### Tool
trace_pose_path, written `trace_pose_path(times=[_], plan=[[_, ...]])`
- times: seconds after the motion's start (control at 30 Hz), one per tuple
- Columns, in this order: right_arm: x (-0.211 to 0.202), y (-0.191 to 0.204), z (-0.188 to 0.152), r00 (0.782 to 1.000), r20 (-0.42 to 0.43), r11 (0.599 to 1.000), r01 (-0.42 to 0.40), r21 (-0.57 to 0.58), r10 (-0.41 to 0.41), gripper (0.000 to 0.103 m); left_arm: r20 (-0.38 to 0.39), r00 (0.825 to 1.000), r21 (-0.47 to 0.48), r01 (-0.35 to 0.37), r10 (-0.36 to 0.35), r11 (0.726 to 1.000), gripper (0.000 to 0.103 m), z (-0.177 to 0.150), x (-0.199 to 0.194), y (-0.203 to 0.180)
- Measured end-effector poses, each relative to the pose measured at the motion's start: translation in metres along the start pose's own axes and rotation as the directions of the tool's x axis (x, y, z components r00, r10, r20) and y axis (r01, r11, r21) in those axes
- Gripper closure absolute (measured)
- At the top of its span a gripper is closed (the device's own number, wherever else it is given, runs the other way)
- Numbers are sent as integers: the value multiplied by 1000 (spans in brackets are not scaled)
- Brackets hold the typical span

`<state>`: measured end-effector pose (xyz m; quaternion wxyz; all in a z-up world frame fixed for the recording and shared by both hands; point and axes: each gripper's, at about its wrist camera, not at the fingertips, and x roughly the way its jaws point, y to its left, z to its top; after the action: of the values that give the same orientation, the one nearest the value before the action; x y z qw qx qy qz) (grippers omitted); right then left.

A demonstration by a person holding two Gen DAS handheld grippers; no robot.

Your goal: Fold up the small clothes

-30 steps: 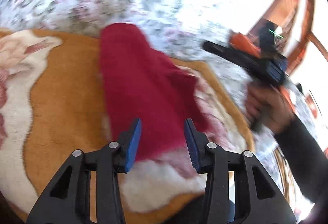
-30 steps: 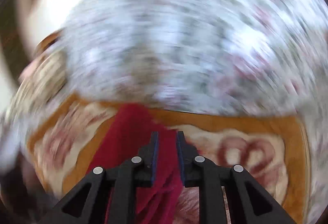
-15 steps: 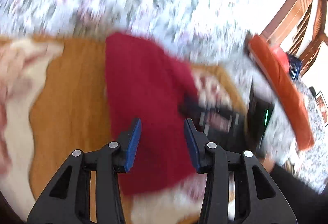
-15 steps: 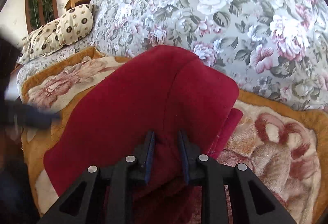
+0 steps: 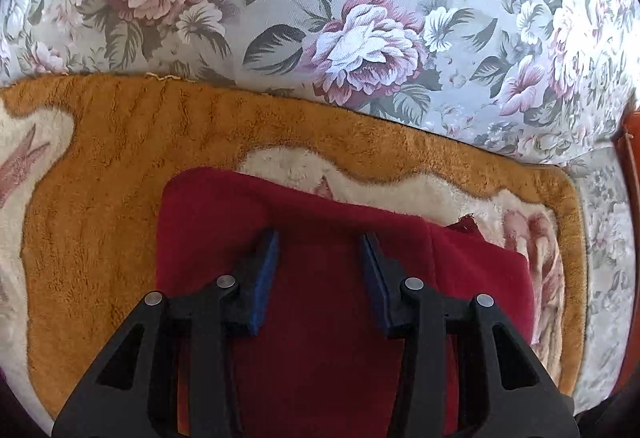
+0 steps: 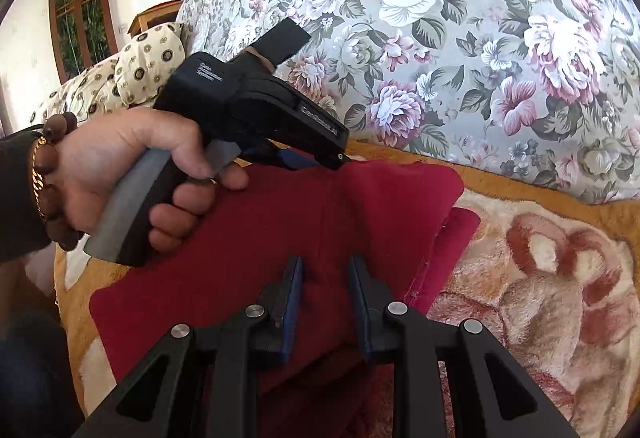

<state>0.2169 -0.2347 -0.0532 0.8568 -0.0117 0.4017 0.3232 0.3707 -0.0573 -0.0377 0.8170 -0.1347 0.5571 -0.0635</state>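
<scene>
We see a dark red garment [image 6: 280, 234] of soft, fleecy cloth lying folded on an orange and cream plush blanket [image 5: 100, 205], which serves as our landmark. The garment sits near the blanket's far edge, below a floral cushion [image 5: 360, 17]. Its top layer is smooth with a rounded corner, and a second layer peeks out along its right side. Our left gripper [image 5: 318, 270] hovers over the garment with its jaws parted and nothing between the blue pads. Our left hand [image 6: 132, 165] grips its handle. Our right gripper [image 6: 324, 294] stands narrowly parted over the red cloth; we cannot tell whether it pinches any fabric.
</scene>
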Motion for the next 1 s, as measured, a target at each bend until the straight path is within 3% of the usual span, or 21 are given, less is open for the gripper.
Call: trace_pose_path(times=[0.1, 0.23, 0.3, 0.4, 0.5, 0.6, 0.67, 0.83, 0.93, 1.0], plan=[[-1, 2, 0, 1000, 4, 1000, 9, -8, -9, 81, 9, 1000, 20, 17, -17, 1000, 62, -1, -20, -4], [-2, 6, 0, 1000, 3, 999, 31, -27, -31, 81, 131, 987, 39, 85, -90, 996, 60, -36, -83, 5], [-2, 8, 0, 999, 1, 998, 45, -40, -45, 81, 163, 978, 47, 124, -130, 991, 55, -70, -107, 13], [-2, 9, 5, 998, -22, 998, 50, -47, -51, 80, 157, 962, 67, 217, -225, 974, 55, -125, -119, 18], [-12, 17, 21, 992, -81, 995, 94, -24, -95, 80, 149, 962, 105, 216, -230, 971, 54, -161, -111, 16], [-36, 32, 21, 999, -4, 999, 50, 9, -50, 78, 126, 972, 161, 180, -201, 970, 52, -171, -97, 5], [-15, 27, 4, 984, -156, 996, 88, 30, -82, 74, 123, 967, 157, 204, -224, 966, 49, -170, -91, 6], [-46, 27, 8, 993, -64, 988, 105, 117, -98, 75, 133, 949, 138, 268, -286, 954, 48, -174, -96, 18], [-62, 23, 2, 981, -1, 975, 191, 117, -192, 72, 170, 934, 129, 295, -314, 947, 48, -181, -95, 25], [-61, 16, -13, 958, -14, 952, 285, 108, -286, 71, 179, 940, 140, 267, -290, 953, 48, -181, -95, 20]])
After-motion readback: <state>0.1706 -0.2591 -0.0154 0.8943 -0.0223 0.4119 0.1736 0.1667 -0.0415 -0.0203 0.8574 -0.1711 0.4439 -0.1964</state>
